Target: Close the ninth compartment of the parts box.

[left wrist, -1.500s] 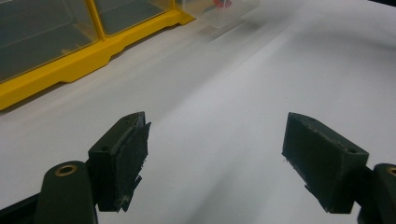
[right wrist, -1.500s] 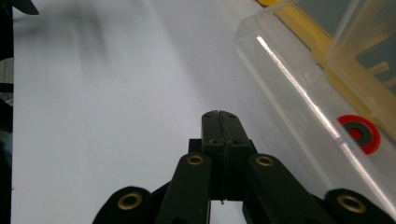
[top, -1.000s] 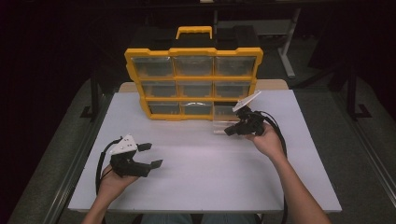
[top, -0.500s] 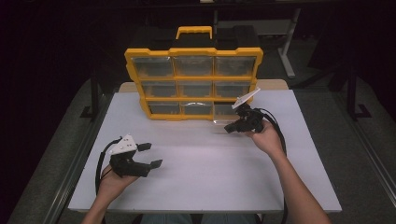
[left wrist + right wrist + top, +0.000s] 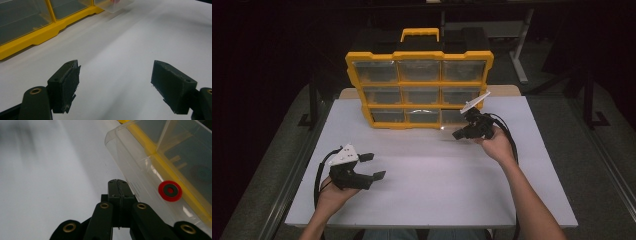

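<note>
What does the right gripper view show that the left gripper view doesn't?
The right gripper view shows the right tool with its jaws pressed together beside a clear pulled-out drawer, and a red ring with a dark centre seen through the drawer's wall. The left gripper view shows the left tool with jaws wide apart over bare tabletop, and the yellow frame of the organizer. Both share the white table, the organizer and that drawer, which sits far off at the top of the left gripper view.

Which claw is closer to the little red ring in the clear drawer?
The right claw. It sits shut right beside the clear drawer holding the red ring. The left claw is open, far off near the table's front left.
</note>
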Available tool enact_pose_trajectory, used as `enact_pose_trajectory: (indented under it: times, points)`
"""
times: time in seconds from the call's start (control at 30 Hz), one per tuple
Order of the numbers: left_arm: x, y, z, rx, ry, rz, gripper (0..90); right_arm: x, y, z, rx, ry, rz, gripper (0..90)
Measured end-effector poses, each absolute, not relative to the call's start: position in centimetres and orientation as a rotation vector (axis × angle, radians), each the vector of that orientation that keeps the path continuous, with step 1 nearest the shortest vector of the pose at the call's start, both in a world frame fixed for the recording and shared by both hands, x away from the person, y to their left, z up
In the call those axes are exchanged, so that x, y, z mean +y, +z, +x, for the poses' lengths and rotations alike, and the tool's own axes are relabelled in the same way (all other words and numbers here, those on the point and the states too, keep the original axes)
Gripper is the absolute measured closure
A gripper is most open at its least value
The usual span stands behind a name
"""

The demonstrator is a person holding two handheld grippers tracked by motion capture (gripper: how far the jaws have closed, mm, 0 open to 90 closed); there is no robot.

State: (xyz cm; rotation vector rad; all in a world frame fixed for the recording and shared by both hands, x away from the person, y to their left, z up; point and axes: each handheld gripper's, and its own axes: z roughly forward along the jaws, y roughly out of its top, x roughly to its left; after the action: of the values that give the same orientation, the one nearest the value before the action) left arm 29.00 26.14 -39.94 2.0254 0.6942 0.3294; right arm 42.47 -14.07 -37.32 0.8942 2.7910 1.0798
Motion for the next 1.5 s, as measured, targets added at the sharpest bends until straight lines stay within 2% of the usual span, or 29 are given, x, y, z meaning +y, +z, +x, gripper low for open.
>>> enact_pose_trajectory:
  times: [1.5]
  points:
    - [26.3, -39.8, 29.0, 0.703, 0.325, 2.023, 22.4, -14.2, -36.9, 44.8, 2.729, 1.061, 0.967, 88.9]
